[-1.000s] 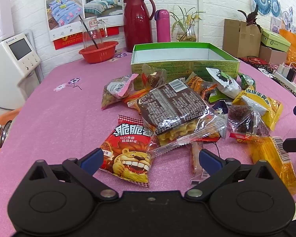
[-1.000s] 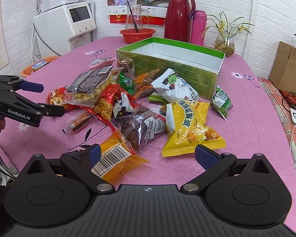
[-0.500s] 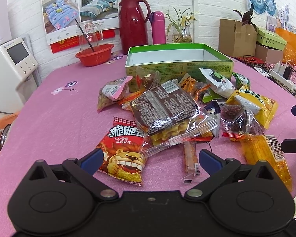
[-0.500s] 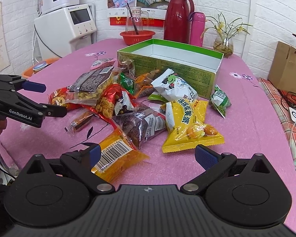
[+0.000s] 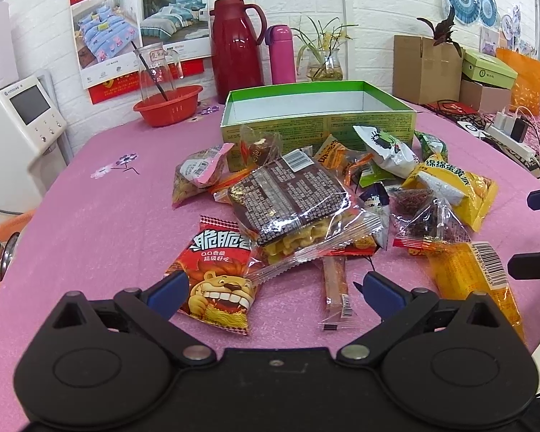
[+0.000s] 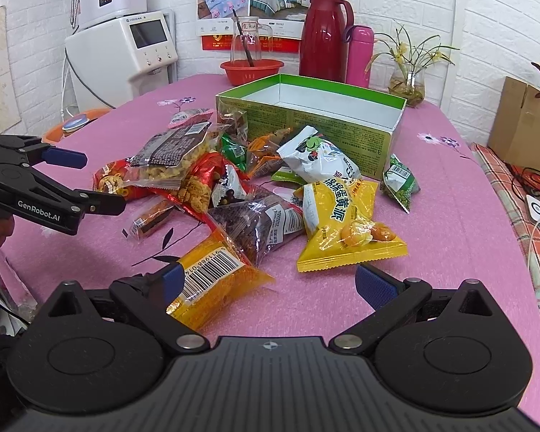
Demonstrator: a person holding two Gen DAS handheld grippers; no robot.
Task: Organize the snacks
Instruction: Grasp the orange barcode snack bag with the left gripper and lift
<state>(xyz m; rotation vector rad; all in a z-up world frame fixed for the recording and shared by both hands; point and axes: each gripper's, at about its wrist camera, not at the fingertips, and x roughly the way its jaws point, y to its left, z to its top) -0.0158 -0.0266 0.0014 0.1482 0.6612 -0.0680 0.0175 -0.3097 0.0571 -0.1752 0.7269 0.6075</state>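
A heap of snack packets lies on the pink tablecloth in front of an open, empty green box [image 5: 316, 126] [image 6: 306, 122]. My left gripper [image 5: 273, 289] [image 6: 90, 180] is open, low over the cloth, with a red lion packet [image 5: 216, 277] and a thin bar [image 5: 336, 288] lying between its fingers. A clear brown biscuit pack [image 5: 291, 201] tops the heap. My right gripper [image 6: 271, 282] [image 5: 529, 232] is open too; an orange barcode bag [image 6: 212, 280] lies by its left finger, and a yellow bag [image 6: 338, 223] lies just ahead of it. Nothing is held.
Behind the box stand a red thermos [image 5: 235, 46], a pink flask [image 5: 280, 54], a red bowl holding a glass jug [image 5: 169, 104] and a plant vase [image 6: 408, 82]. A white appliance [image 6: 126, 57] stands off the table's left; cardboard boxes [image 5: 426, 68] and a power strip [image 5: 507, 140] sit on the right.
Both grippers have drifted only a little, and the heap sits slightly further left in the left wrist view. No packet has moved; both stay open.
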